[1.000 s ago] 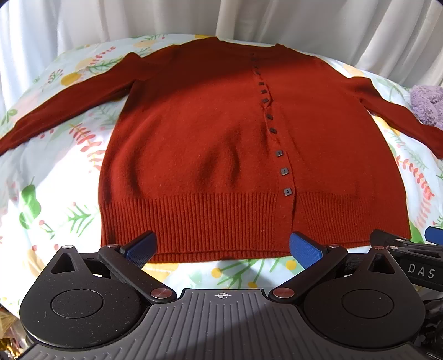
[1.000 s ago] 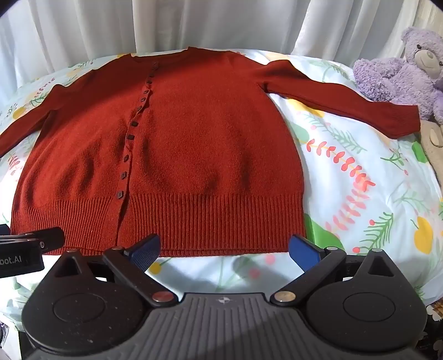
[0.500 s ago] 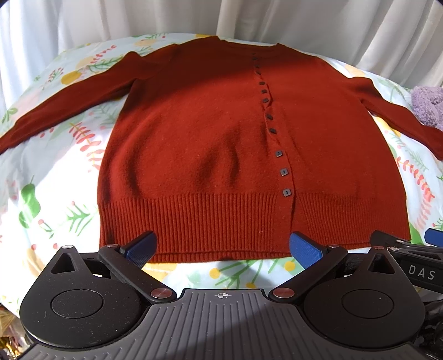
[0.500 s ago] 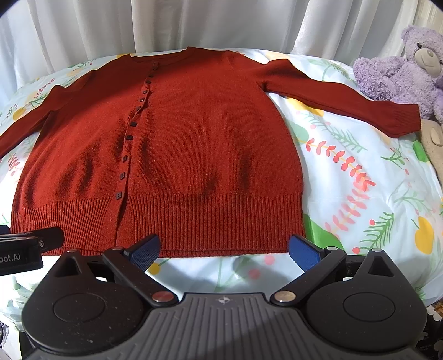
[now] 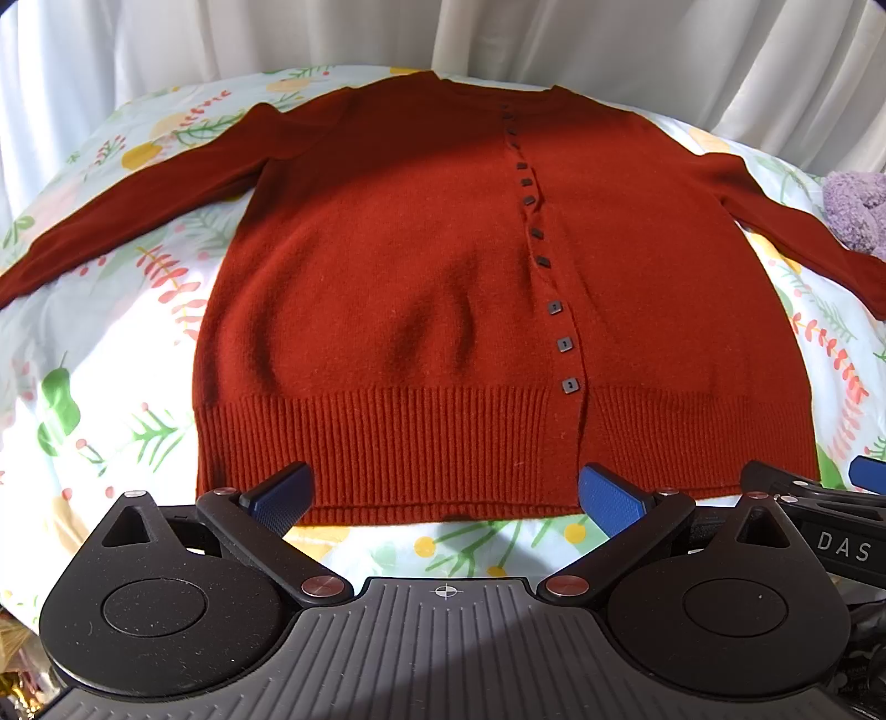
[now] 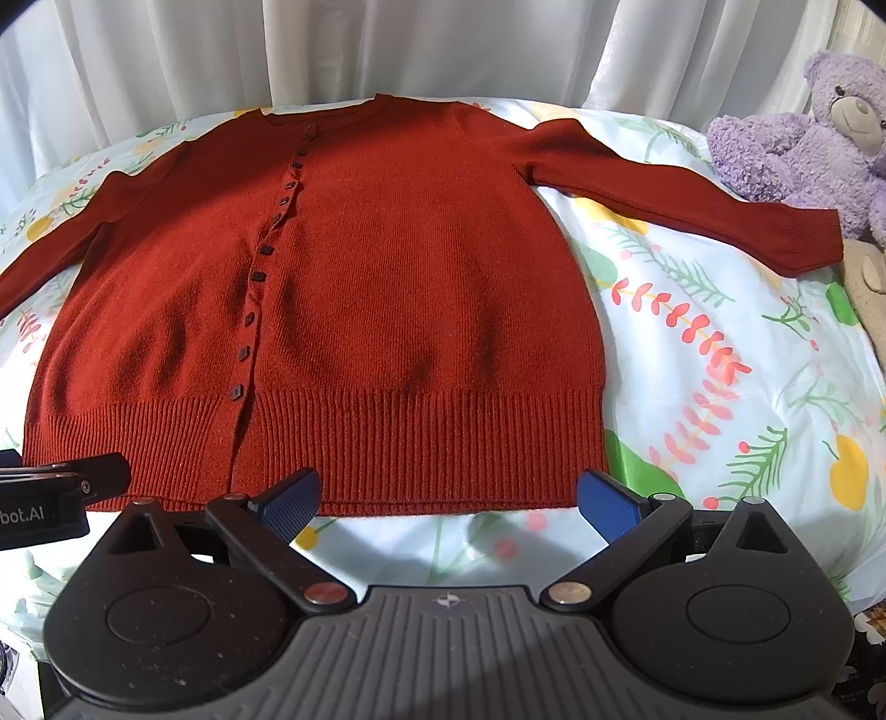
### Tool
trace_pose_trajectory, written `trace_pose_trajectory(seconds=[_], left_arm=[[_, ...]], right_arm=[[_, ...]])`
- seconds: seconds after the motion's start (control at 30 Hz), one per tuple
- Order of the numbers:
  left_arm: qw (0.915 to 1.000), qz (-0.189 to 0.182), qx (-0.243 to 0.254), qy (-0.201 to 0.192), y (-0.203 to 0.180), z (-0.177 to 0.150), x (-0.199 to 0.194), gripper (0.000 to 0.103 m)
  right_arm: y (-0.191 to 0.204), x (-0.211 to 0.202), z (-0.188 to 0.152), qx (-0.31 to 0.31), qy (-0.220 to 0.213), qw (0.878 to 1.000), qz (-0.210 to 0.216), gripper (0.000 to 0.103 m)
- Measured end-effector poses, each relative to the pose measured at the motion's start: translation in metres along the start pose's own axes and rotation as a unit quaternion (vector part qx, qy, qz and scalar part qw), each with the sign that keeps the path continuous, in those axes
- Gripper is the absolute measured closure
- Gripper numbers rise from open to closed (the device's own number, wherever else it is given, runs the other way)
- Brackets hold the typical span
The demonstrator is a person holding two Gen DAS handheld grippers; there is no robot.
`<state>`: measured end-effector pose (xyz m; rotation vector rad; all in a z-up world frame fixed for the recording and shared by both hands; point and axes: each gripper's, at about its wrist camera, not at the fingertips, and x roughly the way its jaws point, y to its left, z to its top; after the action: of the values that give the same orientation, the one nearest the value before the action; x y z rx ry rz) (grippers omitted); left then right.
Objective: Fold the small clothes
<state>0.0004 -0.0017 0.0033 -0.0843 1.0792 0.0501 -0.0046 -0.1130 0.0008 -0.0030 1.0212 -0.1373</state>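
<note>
Just flat cardigan (image 5: 387, 277), both grippers' jaws spread wide

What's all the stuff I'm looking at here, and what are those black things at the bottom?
cardigan: one, rust red, buttoned, spread flat mid-bed, sleeves out
buttons: a row, dark, down its front
bedsheet: one, pale with a leaf and fruit print, under everything
teddy bear: one, purple, far right by the sleeve cuff
curtain: white, behind the bed
left gripper: black with blue pads, open, at the hem
right gripper: same, open, at the hem
</note>
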Motion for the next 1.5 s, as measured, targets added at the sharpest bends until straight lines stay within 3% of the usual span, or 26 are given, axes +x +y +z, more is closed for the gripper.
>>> trace_pose_trajectory(seconds=[1.5], left_arm=[[0.9999,-0.001,-0.005,0.009,0.0000,0.0024,0.0032,0.000]], right_arm=[[0.0000,0.0045,-0.0010,-0.001,0.007,1.000,0.006,0.004]])
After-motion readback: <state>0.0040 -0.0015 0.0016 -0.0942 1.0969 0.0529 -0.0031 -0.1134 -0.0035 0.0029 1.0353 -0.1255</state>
